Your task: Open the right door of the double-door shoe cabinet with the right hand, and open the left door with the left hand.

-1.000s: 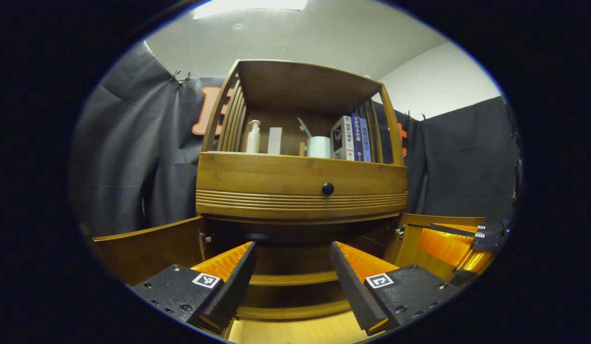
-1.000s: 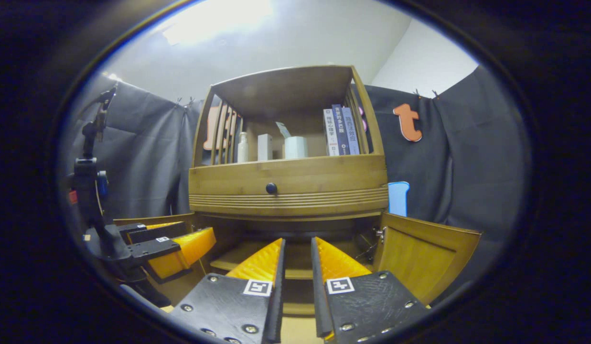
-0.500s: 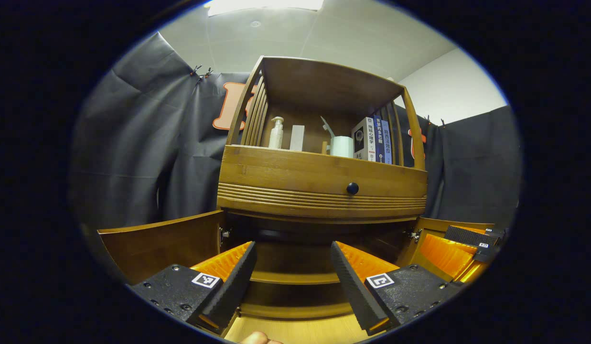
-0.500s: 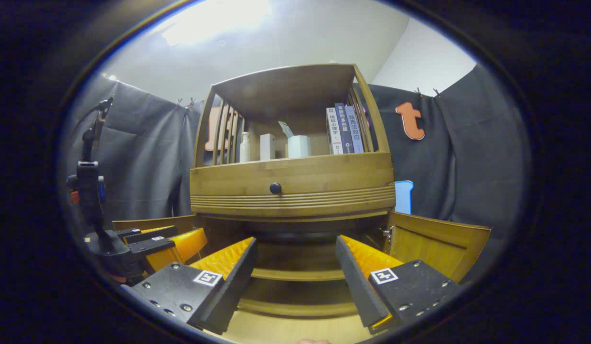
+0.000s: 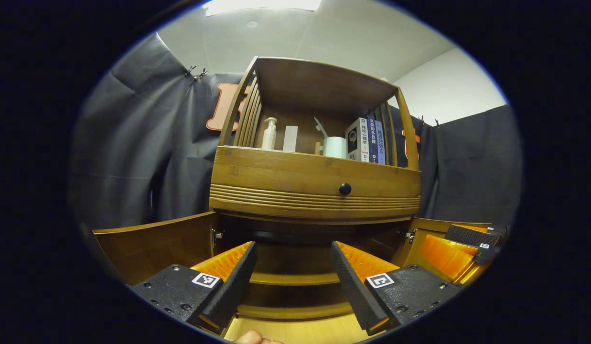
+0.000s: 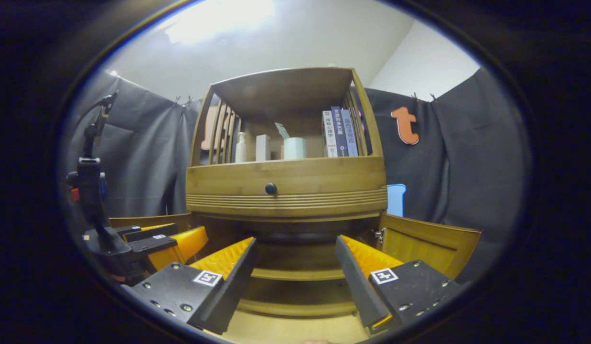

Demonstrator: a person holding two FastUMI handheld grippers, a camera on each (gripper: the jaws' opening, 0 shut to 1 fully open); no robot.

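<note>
Wooden shoe cabinet (image 5: 314, 177) — black-draped booth, white ceiling (image 5: 343, 33).

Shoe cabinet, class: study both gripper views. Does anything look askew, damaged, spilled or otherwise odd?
Nothing stands out. The left door and right door both stand swung open on their hinges. The bottle, box and books stand upright on the top shelf, and the drawer sits shut.

Recording booth: black cloth wall (image 5: 133, 143), wooden shoe cabinet (image 5: 314, 181), camera stand (image 6: 92, 191).
</note>
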